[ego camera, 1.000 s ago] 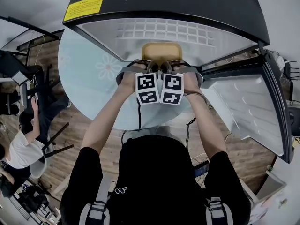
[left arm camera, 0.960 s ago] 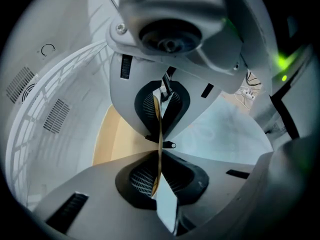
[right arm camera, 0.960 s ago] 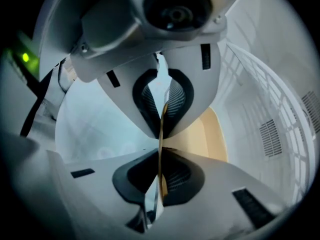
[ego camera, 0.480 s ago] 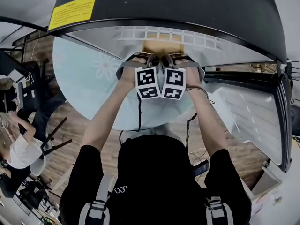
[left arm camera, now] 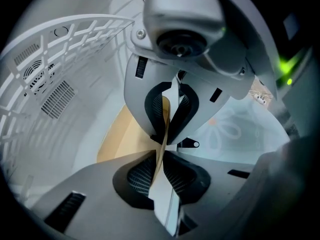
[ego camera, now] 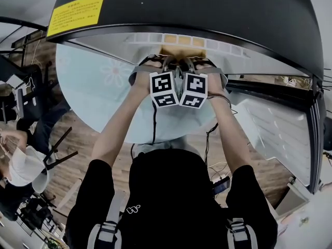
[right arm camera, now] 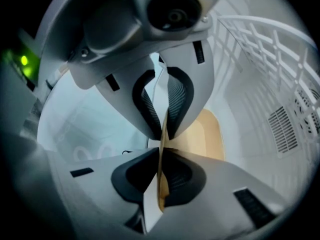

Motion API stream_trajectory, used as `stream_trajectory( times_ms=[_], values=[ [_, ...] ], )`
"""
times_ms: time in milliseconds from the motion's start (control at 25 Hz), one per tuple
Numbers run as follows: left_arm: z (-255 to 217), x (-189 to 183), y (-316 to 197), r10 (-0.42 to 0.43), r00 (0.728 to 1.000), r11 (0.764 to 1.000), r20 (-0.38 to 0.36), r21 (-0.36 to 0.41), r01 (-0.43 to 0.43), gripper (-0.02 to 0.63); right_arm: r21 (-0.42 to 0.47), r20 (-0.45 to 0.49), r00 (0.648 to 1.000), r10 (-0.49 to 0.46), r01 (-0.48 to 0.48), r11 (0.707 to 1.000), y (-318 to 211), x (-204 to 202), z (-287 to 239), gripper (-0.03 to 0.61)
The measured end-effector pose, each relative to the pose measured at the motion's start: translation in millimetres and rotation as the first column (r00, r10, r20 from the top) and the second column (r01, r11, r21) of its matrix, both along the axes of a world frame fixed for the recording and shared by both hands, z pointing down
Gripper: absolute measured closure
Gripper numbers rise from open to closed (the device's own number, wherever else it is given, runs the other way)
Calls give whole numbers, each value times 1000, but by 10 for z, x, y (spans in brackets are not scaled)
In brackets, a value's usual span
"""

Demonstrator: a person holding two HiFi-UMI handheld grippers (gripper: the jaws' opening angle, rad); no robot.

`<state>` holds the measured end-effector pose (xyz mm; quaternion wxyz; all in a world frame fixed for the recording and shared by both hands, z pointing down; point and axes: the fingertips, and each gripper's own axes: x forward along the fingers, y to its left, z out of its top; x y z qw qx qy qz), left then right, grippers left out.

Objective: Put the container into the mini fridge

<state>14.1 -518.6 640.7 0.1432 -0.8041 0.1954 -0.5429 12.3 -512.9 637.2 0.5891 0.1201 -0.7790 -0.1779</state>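
Reached forward with both arms nearly straight, left hand [ego camera: 142, 82] and right hand [ego camera: 212, 84] side by side, marker cubes touching, both tools pitched steeply down into the mouth of the mini fridge [ego camera: 207, 14]. Set the left tool [ego camera: 167, 65] and the right tool [ego camera: 184, 65] just beside each other at the near rim of the container [ego camera: 179, 51]. Had just been easing both pairs of jaws apart. In the left gripper view, had the thin rim standing between the pads with a sliver of gap on one side, so no real clamp there. In the right gripper view, had the pads close against the rim on both sides. Found the container, tan and shallow, inside the fridge, low over its white floor and beneath the white wire shelf [left arm camera: 65, 44], open side up, only bare tan inner surface showing. Saw its near rim running across from one tool to the other, the body stretching away toward the back wall; could not tell which side was the longer. Noted the fridge standing on the pale flowered tabletop [ego camera: 98, 87], door [ego camera: 280, 134] swung open at the right.
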Motion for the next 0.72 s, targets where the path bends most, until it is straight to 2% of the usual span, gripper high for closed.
stream_trajectory(
  times_ms=[240, 480, 560, 720],
  values=[
    [-13, -35, -35, -40, 999, 999, -18, 17, 41, 534, -32, 26, 999, 19, -18, 999, 35, -1, -3, 459],
    [-179, -34, 13, -105, 988, 994, -114, 11, 107, 478, 37, 37, 999, 24, -25, 999, 45, 65, -158, 442],
    [-246, -18, 84, -131, 978, 991, -165, -15, 130, 477, 57, 60, 997, 38, -41, 998, 85, 89, -236, 442],
    [-450, 65, 281, -205, 937, 979, -284, -63, 196, 492, 74, 149, 986, 81, -92, 993, 279, 138, -430, 459]
  ],
)
